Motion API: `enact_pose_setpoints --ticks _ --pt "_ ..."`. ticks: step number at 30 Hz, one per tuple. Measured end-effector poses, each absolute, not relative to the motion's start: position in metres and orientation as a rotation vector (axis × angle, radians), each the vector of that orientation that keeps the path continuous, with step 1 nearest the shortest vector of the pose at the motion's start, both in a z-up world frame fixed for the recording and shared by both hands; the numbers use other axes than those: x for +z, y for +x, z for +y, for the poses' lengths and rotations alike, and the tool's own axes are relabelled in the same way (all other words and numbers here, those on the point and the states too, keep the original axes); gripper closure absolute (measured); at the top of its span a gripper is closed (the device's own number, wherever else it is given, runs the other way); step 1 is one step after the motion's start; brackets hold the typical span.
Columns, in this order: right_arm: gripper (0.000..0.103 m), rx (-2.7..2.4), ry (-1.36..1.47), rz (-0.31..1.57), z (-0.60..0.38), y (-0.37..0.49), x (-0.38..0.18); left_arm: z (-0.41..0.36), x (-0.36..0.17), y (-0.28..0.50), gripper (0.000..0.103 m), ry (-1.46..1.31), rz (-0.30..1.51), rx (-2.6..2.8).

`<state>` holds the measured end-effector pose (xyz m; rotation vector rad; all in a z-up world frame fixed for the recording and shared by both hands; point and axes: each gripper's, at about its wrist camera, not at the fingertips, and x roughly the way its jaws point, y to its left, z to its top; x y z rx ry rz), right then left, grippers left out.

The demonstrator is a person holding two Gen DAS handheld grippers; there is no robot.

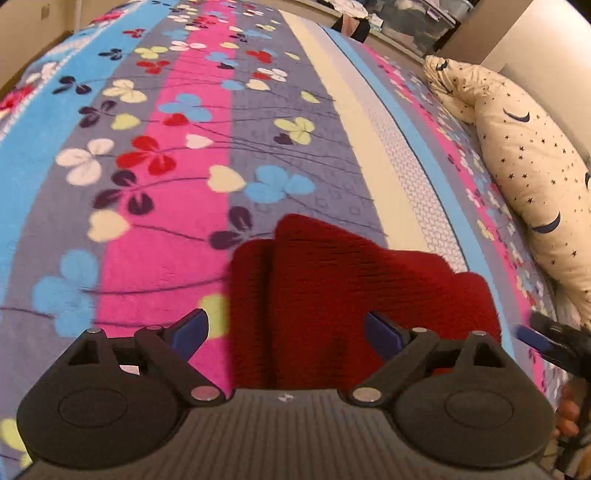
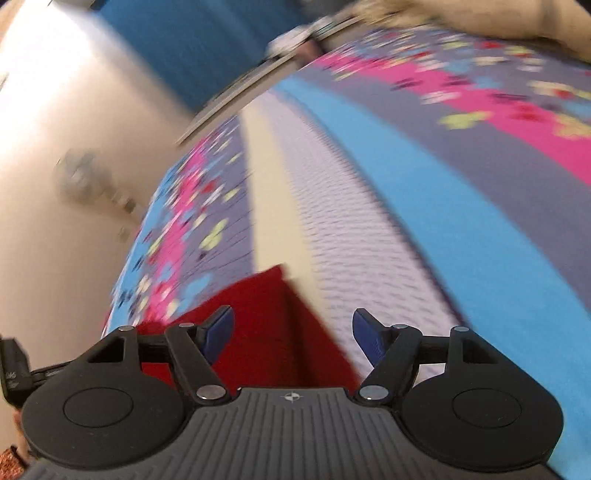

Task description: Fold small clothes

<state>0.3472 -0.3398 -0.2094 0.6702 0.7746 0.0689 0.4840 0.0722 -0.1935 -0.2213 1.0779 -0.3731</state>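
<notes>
A dark red knitted garment [image 1: 351,291] lies folded in layers on a flowered bedspread [image 1: 155,155]. In the left wrist view my left gripper [image 1: 286,334] hovers just above its near part, jaws wide apart, blue pads [image 1: 190,334] clear of the cloth, so it is open. The right gripper's blue tip [image 1: 533,338] shows at the far right edge beside the garment. The right wrist view is blurred; the red garment [image 2: 266,325] lies under my right gripper [image 2: 293,338], which is open with nothing between its pads.
A cream pillow with stars and moons [image 1: 524,162] lies along the bed's right side. Storage boxes [image 1: 417,26] stand beyond the bed's far end. A pale floor [image 2: 55,184] lies past the bed's left edge in the right wrist view. A hand [image 1: 567,413] holds the right gripper.
</notes>
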Motion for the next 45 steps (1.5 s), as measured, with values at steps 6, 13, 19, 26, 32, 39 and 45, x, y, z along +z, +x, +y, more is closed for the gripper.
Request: enact_pose_setpoints --ticks 6,13,19,26,32,39,45 --pt "0.084 0.144 0.556 0.849 -0.293 0.399 -0.226 0.052 -0.195 0.501 0.088 -0.286 1.042 -0.306" --pt "0.085 0.172 0.506 0.794 -0.284 0.413 -0.211 0.081 -0.19 0.484 0.087 -0.347 0.984 -0.237" --pt "0.022 -0.02 0.52 0.837 -0.298 0.406 -0.227 0.074 -0.194 0.493 0.038 -0.274 1.03 -0.12" --pt "0.022 0.085 0.381 0.778 -0.291 0.307 -0.181 0.068 -0.152 0.399 0.014 -0.157 0.924 -0.171" --pt "0.013 -0.002 0.267 0.822 -0.261 0.273 -0.237 0.038 -0.211 0.356 0.007 0.027 1.01 -0.124" --pt "0.012 -0.049 0.455 0.805 -0.286 0.207 -0.172 0.04 -0.148 0.3 0.0 0.08 0.978 -0.085" --pt "0.008 -0.028 0.237 0.725 -0.242 0.131 -0.111 0.024 -0.102 0.211 0.0 0.11 0.977 -0.067"
